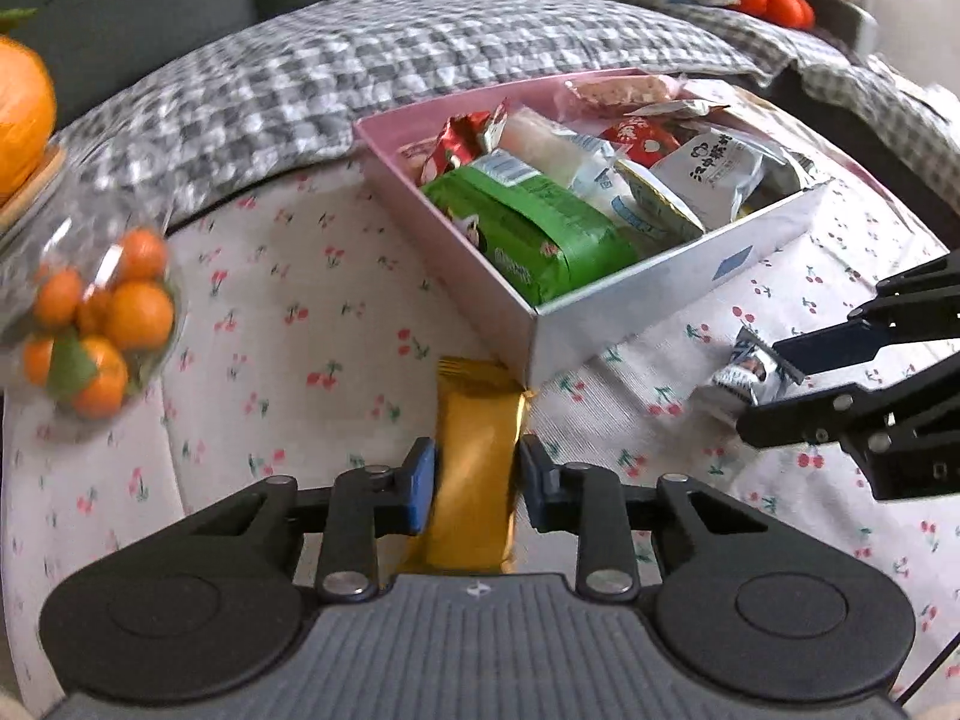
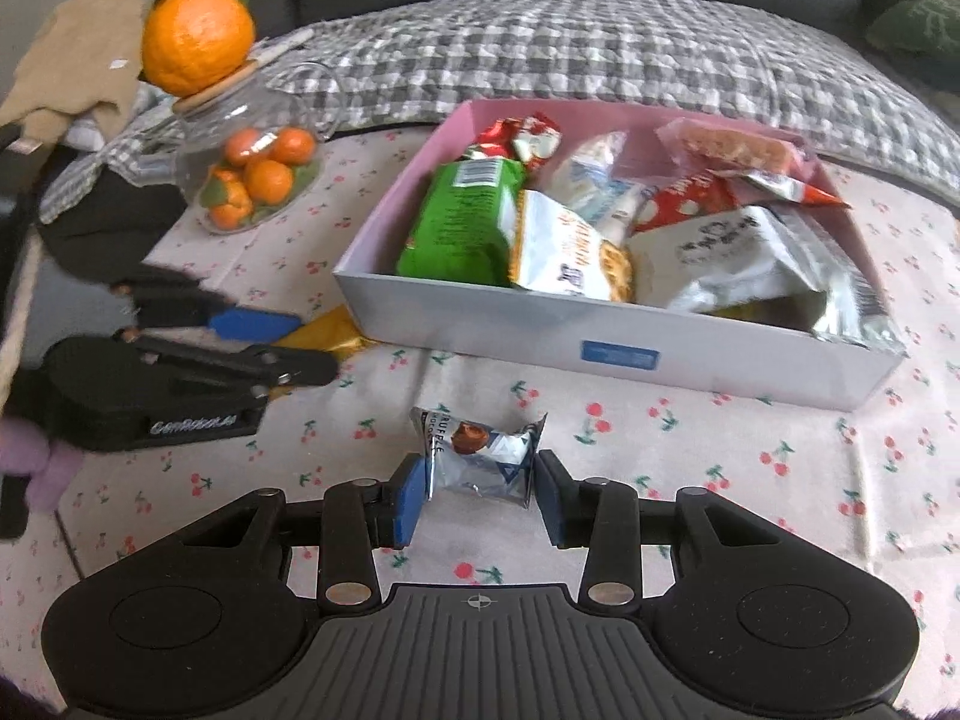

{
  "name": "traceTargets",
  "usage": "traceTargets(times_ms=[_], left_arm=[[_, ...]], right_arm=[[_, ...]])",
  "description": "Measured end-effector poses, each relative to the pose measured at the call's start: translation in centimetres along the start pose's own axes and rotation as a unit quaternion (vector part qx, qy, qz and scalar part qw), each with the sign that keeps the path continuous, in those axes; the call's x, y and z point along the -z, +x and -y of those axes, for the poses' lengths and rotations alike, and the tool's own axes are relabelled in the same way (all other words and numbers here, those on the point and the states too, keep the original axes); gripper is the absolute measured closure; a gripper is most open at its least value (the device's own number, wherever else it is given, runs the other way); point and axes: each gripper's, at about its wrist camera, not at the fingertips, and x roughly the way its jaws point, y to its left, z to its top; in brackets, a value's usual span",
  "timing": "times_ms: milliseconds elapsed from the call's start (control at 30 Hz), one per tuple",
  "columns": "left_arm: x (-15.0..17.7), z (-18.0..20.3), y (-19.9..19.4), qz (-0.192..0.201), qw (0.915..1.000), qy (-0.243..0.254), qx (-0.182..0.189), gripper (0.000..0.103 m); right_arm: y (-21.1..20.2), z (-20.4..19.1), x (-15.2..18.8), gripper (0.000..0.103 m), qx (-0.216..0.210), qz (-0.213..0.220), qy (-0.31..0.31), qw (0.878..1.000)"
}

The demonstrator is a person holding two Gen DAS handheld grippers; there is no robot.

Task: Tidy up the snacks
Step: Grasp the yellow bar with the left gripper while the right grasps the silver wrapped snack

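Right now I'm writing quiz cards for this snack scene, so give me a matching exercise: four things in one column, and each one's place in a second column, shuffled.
Things:
1. gold wrapper bar
2. truffle chocolate
3. green packet
4. small oranges

Places:
A. inside the glass jar
B. between the right gripper fingers, on the cherry cloth
C. in the snack box, at its left side
D. between the left gripper fingers, its far end at the box corner

Pairs: 1-D, 2-B, 3-C, 4-A
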Motion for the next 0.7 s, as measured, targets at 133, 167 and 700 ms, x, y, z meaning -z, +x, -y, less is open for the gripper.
traceTargets(times_ms=[133, 167, 700], left_arm=[[0.6, 1.3, -0.8, -0.013, 0.9995, -0.025, -0.014, 0.077], [0.8, 1.8, -1.1, -0.016, 0.9992, -0.031, -0.018, 0.077], [2.4, 4.9, -2.8, -0.071, 0.9820, -0.161, -0.068, 0.052]], right_arm=[[-0.6, 1.0, 0.3, 0.064, 0.008, -0.006, 0.019, 1.000], [-0.8, 1.4, 0.4, 0.064, 0.011, -0.006, 0.023, 1.000], [-2.6, 5.7, 1.5, 0.048, -0.009, -0.046, 0.107, 0.993]])
